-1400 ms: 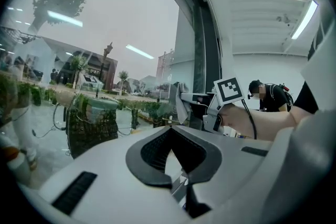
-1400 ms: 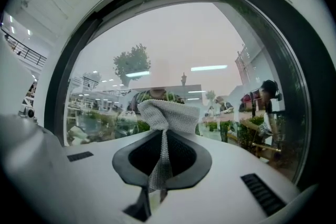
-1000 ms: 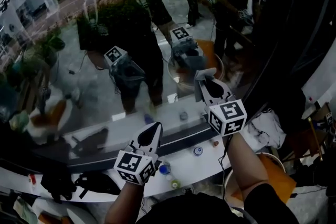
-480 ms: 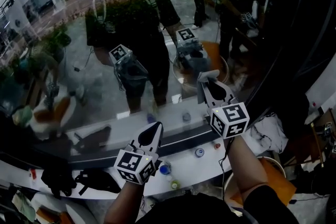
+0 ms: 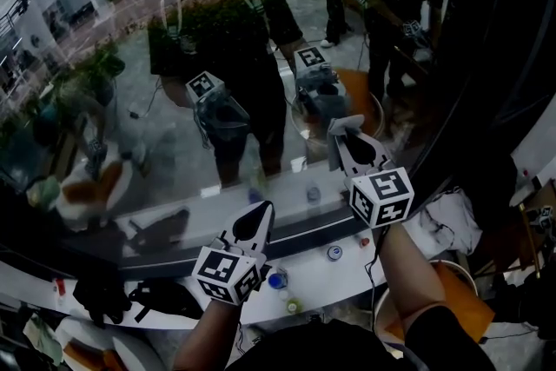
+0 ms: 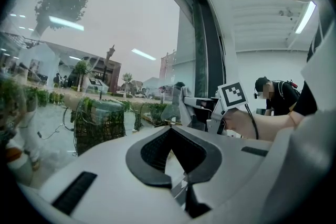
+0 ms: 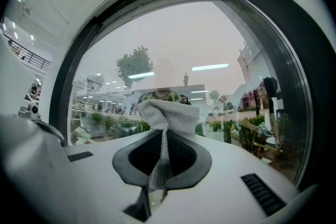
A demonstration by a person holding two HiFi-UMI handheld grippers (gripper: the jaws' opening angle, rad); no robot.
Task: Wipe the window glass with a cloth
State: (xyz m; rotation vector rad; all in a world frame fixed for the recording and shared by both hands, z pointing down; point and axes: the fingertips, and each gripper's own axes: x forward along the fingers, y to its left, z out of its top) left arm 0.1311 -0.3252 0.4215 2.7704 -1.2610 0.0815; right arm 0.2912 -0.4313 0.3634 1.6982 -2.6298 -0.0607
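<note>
Grey-white knitted cloth (image 7: 167, 113) is pinched in my right gripper (image 5: 346, 135), bunched over its tips and held close up to the window glass (image 5: 156, 143) at about 2 o'clock in the head view; I cannot tell whether it touches. My left gripper (image 5: 259, 215) is clenched on nothing at 6 o'clock, above the white surface (image 5: 314, 272), well apart from the cloth.

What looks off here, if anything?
Nothing stands out. The right gripper is shut on the cloth, which bunches up past the tip, right at the window glass. The left gripper is shut and empty, low over the white sill. A few small round items lie loose on it.
</note>
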